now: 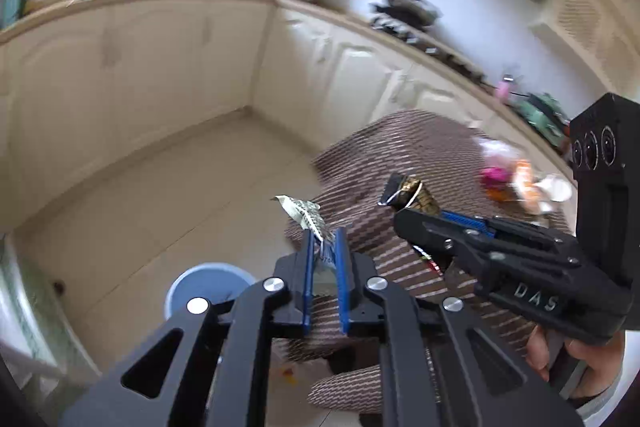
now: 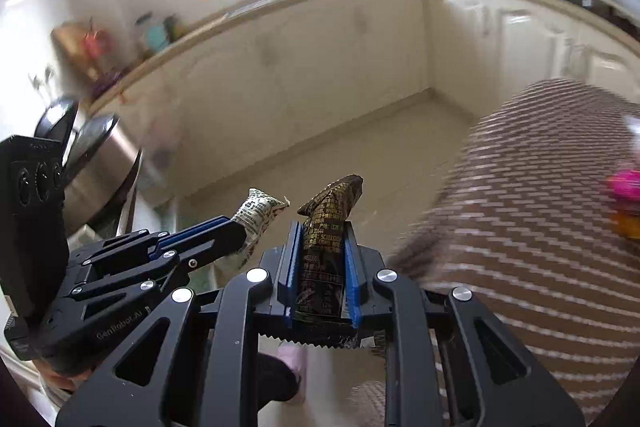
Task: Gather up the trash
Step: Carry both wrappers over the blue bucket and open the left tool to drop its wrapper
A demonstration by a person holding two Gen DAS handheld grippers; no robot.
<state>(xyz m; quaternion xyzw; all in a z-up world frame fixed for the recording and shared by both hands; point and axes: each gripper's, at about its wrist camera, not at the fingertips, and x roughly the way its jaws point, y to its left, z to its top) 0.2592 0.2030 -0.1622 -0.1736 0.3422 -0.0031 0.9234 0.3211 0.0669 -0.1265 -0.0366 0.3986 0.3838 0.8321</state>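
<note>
My left gripper [image 1: 324, 241] is shut on a white printed wrapper [image 1: 306, 213] that sticks up past its blue pads [image 1: 307, 267]. It hangs over the floor by the edge of the table with the brown striped cloth [image 1: 400, 151]. In the right wrist view my right gripper [image 2: 322, 227] is shut on a black wrapper with gold print [image 2: 328, 211], whose top folds over. Each gripper shows in the other's view: the right gripper [image 1: 406, 207] with the black wrapper [image 1: 414, 193] comes in from the right, and the left gripper [image 2: 236, 227] with the white wrapper [image 2: 258, 213] from the left.
A pale blue bin [image 1: 208, 283] stands on the tiled floor below my left gripper. Cream cabinets [image 1: 140, 67] line the walls under a cluttered counter. Pink and orange things [image 1: 496, 179] lie on the table. A shiny steel container [image 2: 100, 163] stands at left. A slippered foot [image 2: 292, 359] is below.
</note>
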